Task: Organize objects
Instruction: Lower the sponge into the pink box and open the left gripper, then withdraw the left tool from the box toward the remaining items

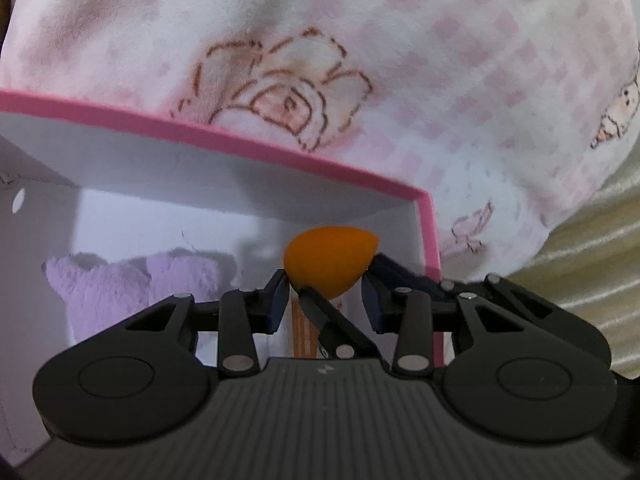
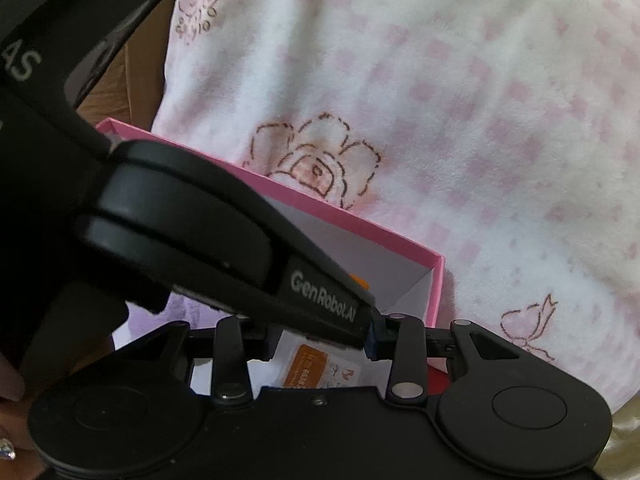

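While the left gripper (image 1: 324, 300) hangs over the open pink-rimmed white cardboard box (image 1: 428, 236), an orange teardrop-shaped makeup sponge (image 1: 330, 262) sits between its dark-padded fingers (image 1: 278, 300). Jaws stand partly apart; the left pad touches the sponge, but a thin black bar crosses in front and I cannot tell whether the right pad bears on it, so whether it grips or has let go is uncertain. Sponge is above the box's right-hand corner, inside the rim line, likely its intended spot. Lilac fluffy fabric item (image 1: 112, 288) already lies at the box's left, which would explain the right-corner placement. Orange-and-white printed packet (image 2: 320, 368) lies on the box floor below. Right gripper (image 2: 320, 344) hovers just behind, view largely blocked by the left tool's body; its fingers look spread with nothing between them. Box rests on a pink-checked fleece blanket with rose print (image 2: 480, 120).
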A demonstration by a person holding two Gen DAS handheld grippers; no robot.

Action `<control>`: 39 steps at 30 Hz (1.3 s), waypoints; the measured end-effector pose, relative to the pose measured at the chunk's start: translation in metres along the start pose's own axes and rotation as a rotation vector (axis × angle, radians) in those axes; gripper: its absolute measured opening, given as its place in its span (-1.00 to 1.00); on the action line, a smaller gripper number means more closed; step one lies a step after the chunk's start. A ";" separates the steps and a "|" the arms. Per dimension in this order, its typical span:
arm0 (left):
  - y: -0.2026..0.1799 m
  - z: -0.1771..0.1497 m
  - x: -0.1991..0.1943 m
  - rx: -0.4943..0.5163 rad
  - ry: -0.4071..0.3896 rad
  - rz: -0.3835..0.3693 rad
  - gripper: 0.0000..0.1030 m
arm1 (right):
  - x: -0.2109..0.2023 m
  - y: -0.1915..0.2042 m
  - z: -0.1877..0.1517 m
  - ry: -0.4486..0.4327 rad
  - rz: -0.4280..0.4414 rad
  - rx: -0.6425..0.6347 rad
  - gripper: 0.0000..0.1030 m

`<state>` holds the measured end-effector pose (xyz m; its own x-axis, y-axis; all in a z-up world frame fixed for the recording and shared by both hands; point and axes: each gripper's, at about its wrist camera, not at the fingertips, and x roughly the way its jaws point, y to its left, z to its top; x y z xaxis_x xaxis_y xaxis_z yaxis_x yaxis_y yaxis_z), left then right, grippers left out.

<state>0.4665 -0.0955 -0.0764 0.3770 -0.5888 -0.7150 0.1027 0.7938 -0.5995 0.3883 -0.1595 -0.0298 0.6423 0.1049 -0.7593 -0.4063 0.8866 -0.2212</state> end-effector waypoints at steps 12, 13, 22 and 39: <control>0.001 -0.002 0.018 -0.022 -0.007 0.014 -0.36 | 0.018 -0.004 -0.009 0.068 -0.072 -0.040 -0.56; 0.002 -0.002 0.017 -0.029 -0.010 0.019 -0.36 | 0.017 -0.004 -0.010 0.065 -0.074 -0.036 -0.56; -0.016 -0.013 -0.007 0.126 -0.020 0.110 -0.36 | -0.030 -0.012 -0.027 0.006 0.026 0.008 -0.53; -0.049 -0.056 -0.118 0.295 -0.062 0.209 -0.20 | -0.139 -0.021 -0.067 -0.106 0.154 0.094 -0.42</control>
<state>0.3656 -0.0730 0.0173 0.4722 -0.4063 -0.7823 0.2754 0.9110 -0.3069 0.2639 -0.2229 0.0391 0.6439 0.2851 -0.7100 -0.4462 0.8938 -0.0457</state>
